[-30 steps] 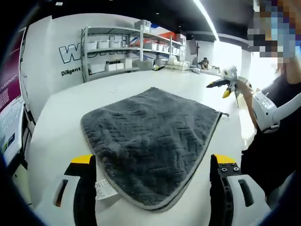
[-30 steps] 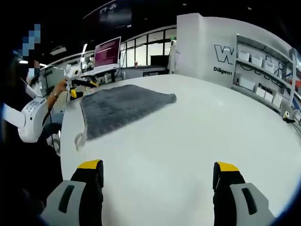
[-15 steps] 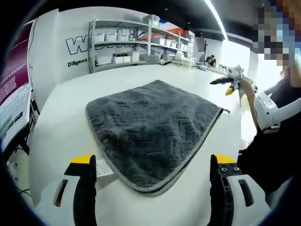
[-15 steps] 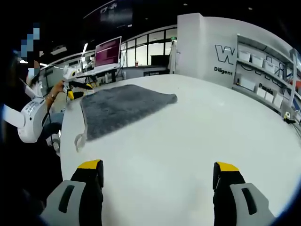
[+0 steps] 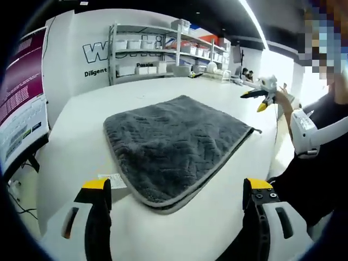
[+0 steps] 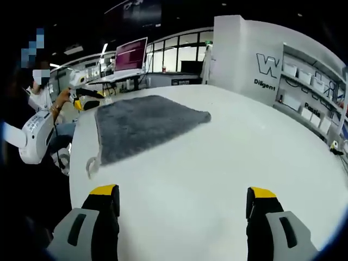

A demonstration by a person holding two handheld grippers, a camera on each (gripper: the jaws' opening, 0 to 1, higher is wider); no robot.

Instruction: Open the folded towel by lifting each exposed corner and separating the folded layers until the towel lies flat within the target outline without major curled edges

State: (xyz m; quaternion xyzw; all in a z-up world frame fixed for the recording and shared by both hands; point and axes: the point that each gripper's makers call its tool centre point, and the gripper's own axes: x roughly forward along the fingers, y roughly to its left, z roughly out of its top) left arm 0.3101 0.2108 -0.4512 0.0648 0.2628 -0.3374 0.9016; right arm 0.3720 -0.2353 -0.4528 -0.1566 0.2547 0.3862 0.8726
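The left claw (image 5: 175,190) stands open, its two yellow-tipped jaws wide apart and holding nothing, low over the white round-edged tabletop (image 5: 76,117). Just ahead of it, between the lines of its jaws, lies the dark grey folded towel with a herringbone pile and a paler stitched hem (image 5: 174,138); it rests flat on the tabletop in at least two layers, the nearest corner pointing toward the claw but not touching it. A small white care label (image 5: 113,180) sticks out from under the towel's edge, just beyond the left jaw.

The right claw (image 6: 182,200) is likewise open and empty, hovering above bare tabletop (image 6: 228,157). From here the same towel (image 6: 142,123) sits well ahead and off to the left, apart from the jaws, with a pale loop (image 6: 92,163) at its nearer corner. Beyond the towel's far-left edge the left claw (image 6: 81,99) appears in the person's hand.
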